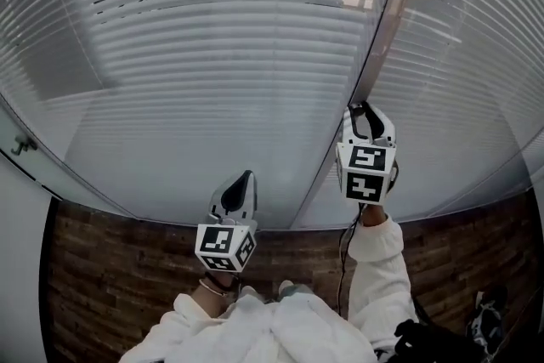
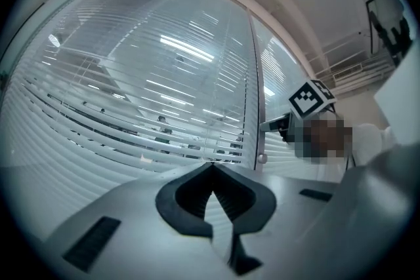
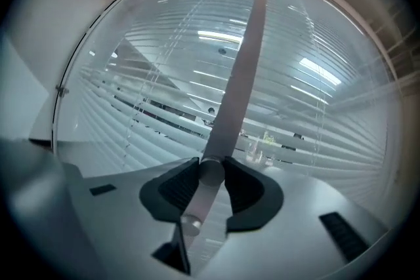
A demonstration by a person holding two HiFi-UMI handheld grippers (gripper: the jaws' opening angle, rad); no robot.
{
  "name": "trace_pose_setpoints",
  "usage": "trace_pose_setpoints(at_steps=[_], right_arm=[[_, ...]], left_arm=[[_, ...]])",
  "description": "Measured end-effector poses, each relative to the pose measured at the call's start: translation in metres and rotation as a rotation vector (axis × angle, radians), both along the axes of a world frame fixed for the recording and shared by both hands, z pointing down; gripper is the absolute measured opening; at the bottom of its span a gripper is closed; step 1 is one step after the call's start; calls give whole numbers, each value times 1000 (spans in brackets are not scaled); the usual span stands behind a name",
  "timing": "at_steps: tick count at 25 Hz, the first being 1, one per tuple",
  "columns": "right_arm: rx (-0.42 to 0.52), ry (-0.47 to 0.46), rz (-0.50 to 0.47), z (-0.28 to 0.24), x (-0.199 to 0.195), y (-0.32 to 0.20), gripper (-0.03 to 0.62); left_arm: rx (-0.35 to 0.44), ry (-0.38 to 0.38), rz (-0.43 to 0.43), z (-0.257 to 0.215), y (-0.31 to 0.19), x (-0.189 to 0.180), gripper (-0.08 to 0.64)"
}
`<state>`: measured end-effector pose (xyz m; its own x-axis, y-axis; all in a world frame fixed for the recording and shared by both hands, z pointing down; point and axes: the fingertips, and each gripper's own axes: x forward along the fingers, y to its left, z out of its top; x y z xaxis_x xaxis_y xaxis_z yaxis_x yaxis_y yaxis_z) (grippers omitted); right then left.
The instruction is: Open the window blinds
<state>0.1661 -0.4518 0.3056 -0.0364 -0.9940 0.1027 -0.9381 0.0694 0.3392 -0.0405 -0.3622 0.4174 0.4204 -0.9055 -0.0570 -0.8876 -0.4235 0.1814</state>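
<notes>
White slatted blinds [image 1: 221,55] hang behind glass; the upper slats are tilted and gaps show between them, while the lower slats lie flat. A pale frame post [image 1: 387,21] divides two panes. My right gripper [image 1: 361,110] points at this post and is shut on a small round knob [image 3: 211,174] mounted on it, which sits between the pads. The post [image 3: 243,69] runs up from the jaws. My left gripper [image 1: 242,183] is lower and to the left, away from the post, shut with nothing in it; its tips [image 2: 211,170] meet in front of the slats.
A second blind [image 1: 476,55] covers the pane right of the post. A small latch [image 1: 23,146] sticks out of the frame at far left. Dark brick-patterned surface [image 1: 110,268] lies below the window. White sleeves [image 1: 378,238] reach up from the bottom.
</notes>
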Motion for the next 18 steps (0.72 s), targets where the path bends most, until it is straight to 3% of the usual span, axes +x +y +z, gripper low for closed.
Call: trace_pose_setpoints(at_steps=[10, 18], right_arm=[[24, -715, -70, 5, 13, -4, 132], [54, -1032, -79, -1, 17, -1, 132]], left_arm=[[-2, -5, 8, 6, -1, -6, -3], [-3, -5, -7, 1, 3, -18, -3]])
